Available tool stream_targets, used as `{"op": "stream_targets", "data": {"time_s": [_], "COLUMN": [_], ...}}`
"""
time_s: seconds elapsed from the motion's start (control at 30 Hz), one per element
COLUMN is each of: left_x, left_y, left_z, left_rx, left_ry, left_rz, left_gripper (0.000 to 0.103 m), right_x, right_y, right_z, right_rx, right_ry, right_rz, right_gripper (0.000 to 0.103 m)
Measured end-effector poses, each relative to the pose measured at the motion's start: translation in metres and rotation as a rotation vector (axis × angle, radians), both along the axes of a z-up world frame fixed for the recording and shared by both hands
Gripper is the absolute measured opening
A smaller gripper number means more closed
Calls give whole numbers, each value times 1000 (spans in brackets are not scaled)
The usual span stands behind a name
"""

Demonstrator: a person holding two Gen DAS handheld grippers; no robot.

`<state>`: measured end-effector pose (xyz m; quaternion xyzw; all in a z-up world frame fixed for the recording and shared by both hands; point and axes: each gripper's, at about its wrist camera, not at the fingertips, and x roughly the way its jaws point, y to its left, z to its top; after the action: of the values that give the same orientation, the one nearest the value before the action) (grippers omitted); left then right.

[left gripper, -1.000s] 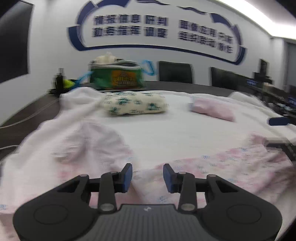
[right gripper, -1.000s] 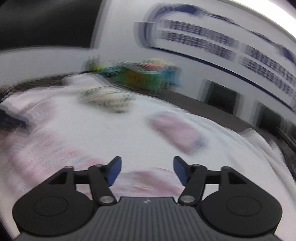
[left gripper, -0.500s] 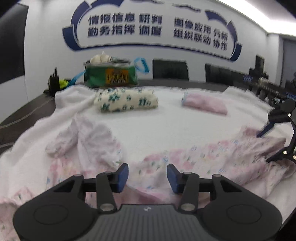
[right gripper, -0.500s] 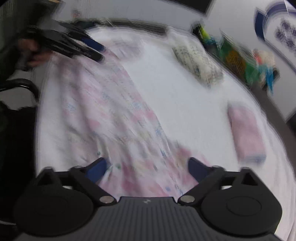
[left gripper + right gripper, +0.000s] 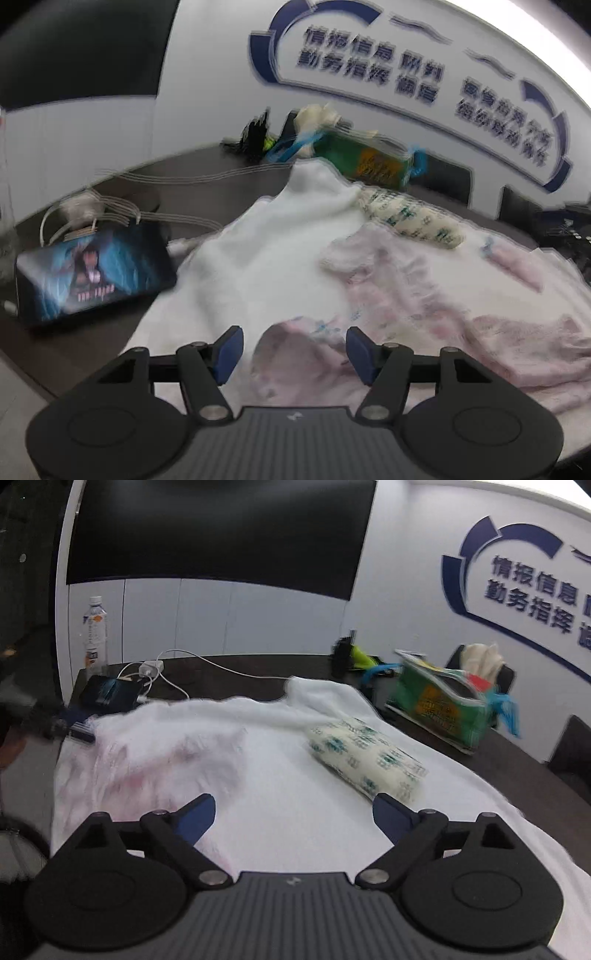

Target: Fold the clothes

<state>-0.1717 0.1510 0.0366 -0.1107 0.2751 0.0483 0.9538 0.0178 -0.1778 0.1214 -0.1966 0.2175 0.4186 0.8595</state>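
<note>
The left tongs (image 5: 293,350) are spread and hold nothing; a bunched fold of the pink garment (image 5: 424,302) lies just between and beyond their tips, on the white cloth (image 5: 258,258) that covers the counter (image 5: 207,192). The right tongs (image 5: 293,812) are also spread wide and empty. In that view the garment (image 5: 147,768) lies to the near left, beside the left finger. A rolled printed bundle (image 5: 365,760) lies farther right. A phone (image 5: 92,273) lies at the left.
</note>
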Motion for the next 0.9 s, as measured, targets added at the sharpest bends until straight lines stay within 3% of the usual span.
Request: {"op": "stream_targets", "data": {"time_s": [0.13, 0.17, 0.2, 0.23, 0.27, 0.33, 0.37, 0.4, 0.5, 0.63, 0.83, 0.87, 0.9], "left_x": [-3, -7, -5, -5, -7, -10, -10, -11, -14, -6, 2, 1, 0], "left_y": [-2, -2, -2, -1, 0, -3, -5, -4, -3, -5, -6, -5, -4], "left_z": [-2, -1, 0, -1, -2, -1, 0, 1, 5, 1, -5, -5, -4], "left_rx": [-44, -62, -70, -79, -87, -95, -100, -108, -134, -127, -126, -141, -155], "left_ry": [31, 32, 39, 45, 41, 13, 0, -12, -47, -30, -7, -5, -4], "left_rz": [14, 17, 22, 17, 5, -8, -15, -14, -12, 14, 33, 34, 36], "left_gripper": [58, 48, 20, 5, 2, 2, 1, 1, 1, 1, 2, 2, 2], "right_x": [38, 45, 52, 59, 66, 78, 81, 79, 40, -40, -110, -113, -113], "right_y": [103, 124, 141, 152, 160, 180, 186, 188, 178, 158, 162, 164, 163], "right_z": [-28, -36, -43, -51, -58, -78, -86, -90, -74, -56, -86, -89, -90], "right_rx": [-59, -80, -98, -111, -123, -153, -162, -160, -100, -55, -133, -138, -138], "right_ry": [110, 116, 124, 132, 146, 190, 223, 250, 173, 36, -23, -23, -6], "right_rz": [-34, -36, -38, -49, -65, -84, -82, -69, 37, 129, 188, 190, 188], "right_gripper": [93, 92, 91, 89, 80, 44, 14, 6, 6, 6, 8, 15, 37]}}
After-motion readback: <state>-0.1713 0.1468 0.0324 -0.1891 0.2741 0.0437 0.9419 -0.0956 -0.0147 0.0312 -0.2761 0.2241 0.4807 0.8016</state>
